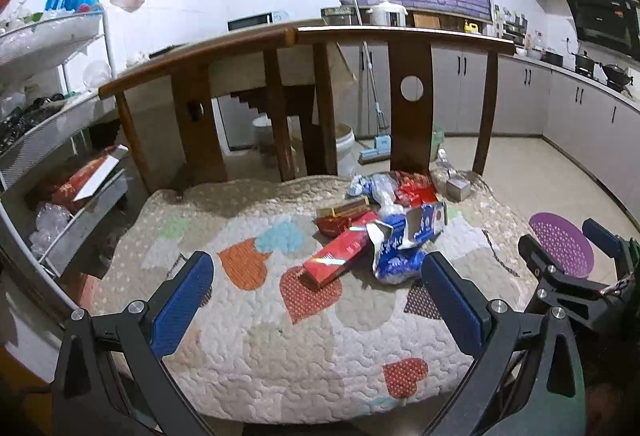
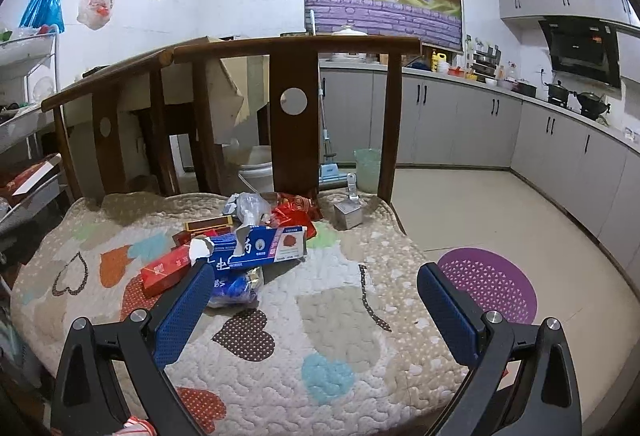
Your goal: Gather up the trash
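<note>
A pile of trash lies on a quilted heart-pattern cushion (image 1: 280, 348) on a wooden chair. It holds a long red carton (image 1: 340, 256) (image 2: 166, 270), a torn blue toothpaste box (image 1: 420, 226) (image 2: 264, 242), a crumpled blue bag (image 1: 396, 262) (image 2: 236, 288), a small brown-and-gold box (image 1: 344, 210) (image 2: 208, 225), red wrappers (image 1: 416, 194) (image 2: 294, 214) and clear plastic (image 2: 250, 206). My left gripper (image 1: 318, 276) is open and empty, just short of the red carton. My right gripper (image 2: 316, 286) (image 1: 568, 240) is open and empty, to the right of the pile.
A small metal box (image 1: 458, 190) (image 2: 348, 216) stands at the cushion's back right. The chair's wooden backrest (image 1: 412, 108) (image 2: 294, 124) rises behind the pile. A purple perforated disc (image 2: 486, 284) lies on the floor at right. A wire shelf rack (image 1: 44, 124) stands at left.
</note>
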{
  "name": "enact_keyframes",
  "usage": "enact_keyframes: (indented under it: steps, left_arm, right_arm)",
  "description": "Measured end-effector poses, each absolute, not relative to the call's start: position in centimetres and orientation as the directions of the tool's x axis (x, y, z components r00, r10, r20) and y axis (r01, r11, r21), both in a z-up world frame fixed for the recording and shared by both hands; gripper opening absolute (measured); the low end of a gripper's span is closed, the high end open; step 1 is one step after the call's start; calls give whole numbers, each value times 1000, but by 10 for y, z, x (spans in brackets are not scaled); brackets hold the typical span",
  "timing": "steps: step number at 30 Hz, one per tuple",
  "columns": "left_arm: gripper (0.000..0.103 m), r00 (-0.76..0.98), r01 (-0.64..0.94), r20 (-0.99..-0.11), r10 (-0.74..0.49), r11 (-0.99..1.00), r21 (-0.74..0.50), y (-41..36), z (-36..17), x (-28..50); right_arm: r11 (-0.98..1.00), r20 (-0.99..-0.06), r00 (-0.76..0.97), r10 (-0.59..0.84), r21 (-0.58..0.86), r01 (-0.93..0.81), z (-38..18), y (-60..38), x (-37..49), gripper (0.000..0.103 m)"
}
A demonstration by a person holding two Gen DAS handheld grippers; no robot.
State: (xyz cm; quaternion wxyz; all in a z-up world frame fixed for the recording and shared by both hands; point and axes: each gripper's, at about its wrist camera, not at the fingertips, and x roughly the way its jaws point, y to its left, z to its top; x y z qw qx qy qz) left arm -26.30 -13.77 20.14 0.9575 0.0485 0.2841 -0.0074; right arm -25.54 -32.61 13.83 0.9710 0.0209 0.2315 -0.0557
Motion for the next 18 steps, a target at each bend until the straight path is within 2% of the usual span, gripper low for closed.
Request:
enact_keyframes:
  steps: [18]
  left_arm:
    - [103,780,46,-625,4,997,64,-133,184,-253]
  right_arm:
    - [992,-520,851,-69,56,114,125,-338,-249,103]
